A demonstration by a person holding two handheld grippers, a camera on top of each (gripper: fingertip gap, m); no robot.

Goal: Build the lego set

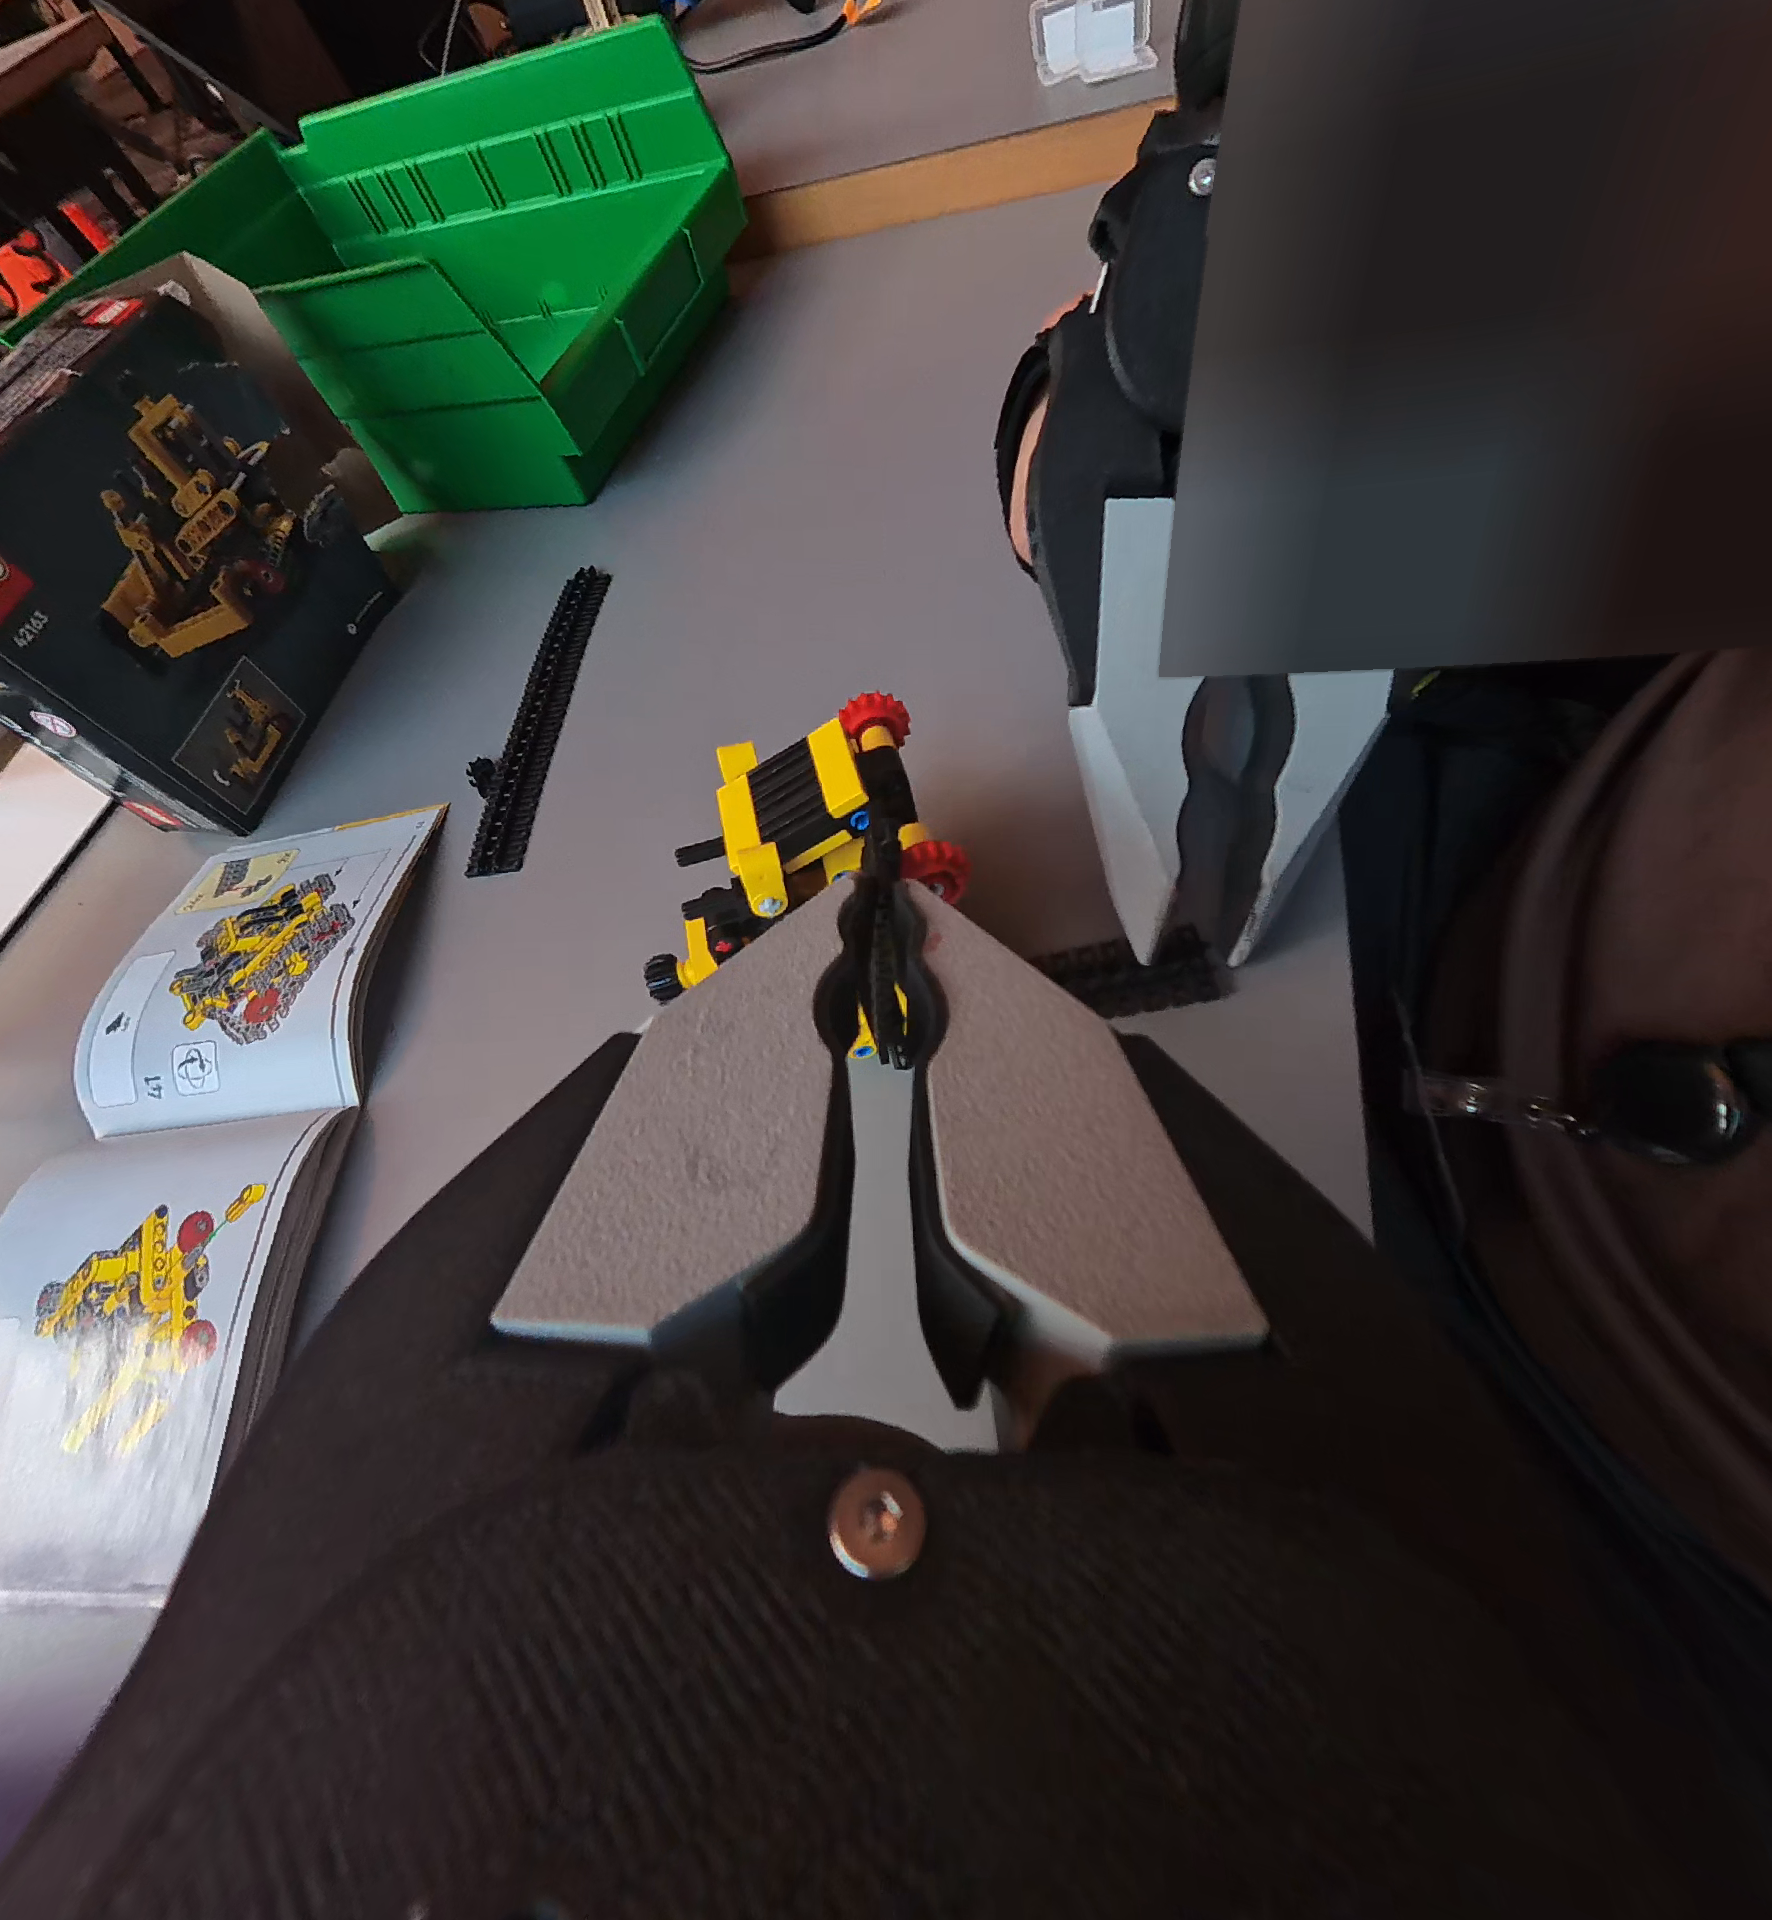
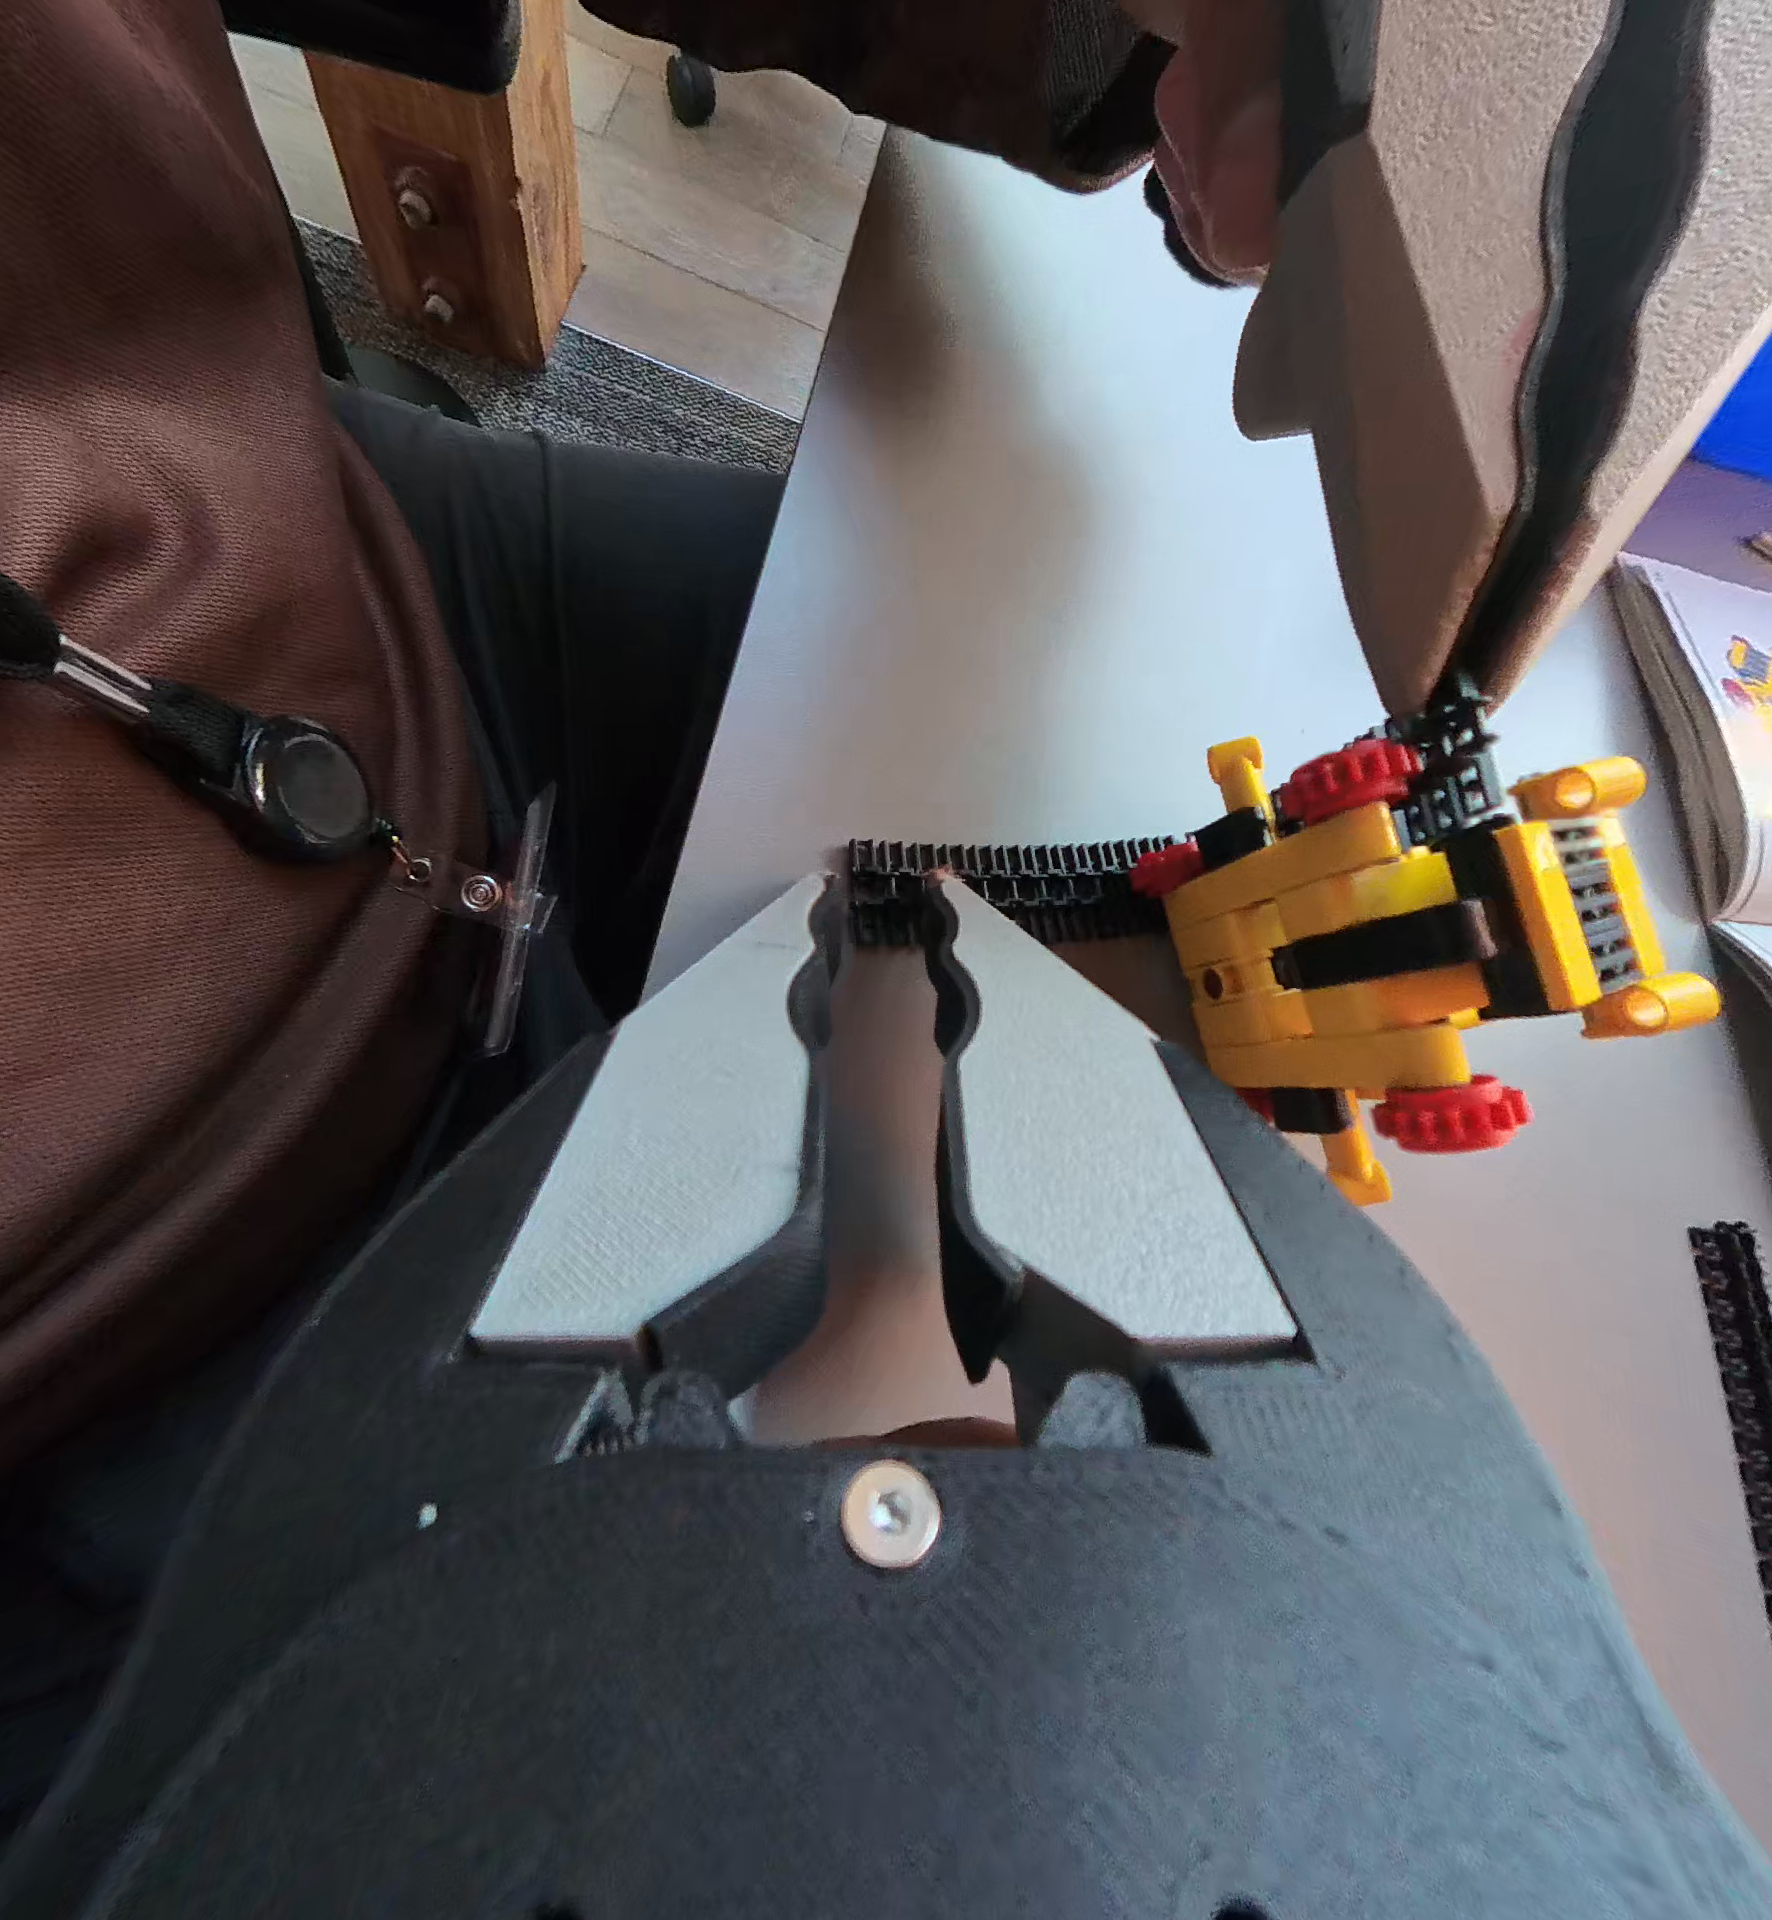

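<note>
The yellow digger (image 2: 1381, 935) is mostly built. Both tools, left tool (image 1: 877, 935) and right tool (image 2: 887, 894), are pinching one black track (image 2: 1048, 878); another track (image 1: 539, 727) is waiting, upper left.

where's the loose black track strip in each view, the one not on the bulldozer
Left wrist view: the loose black track strip lies left of centre on the table, between the box and the model, running up and away.
Right wrist view: the strip runs down the right edge, below the model.
Shared landmark: the yellow bulldozer model with red gears.
</note>
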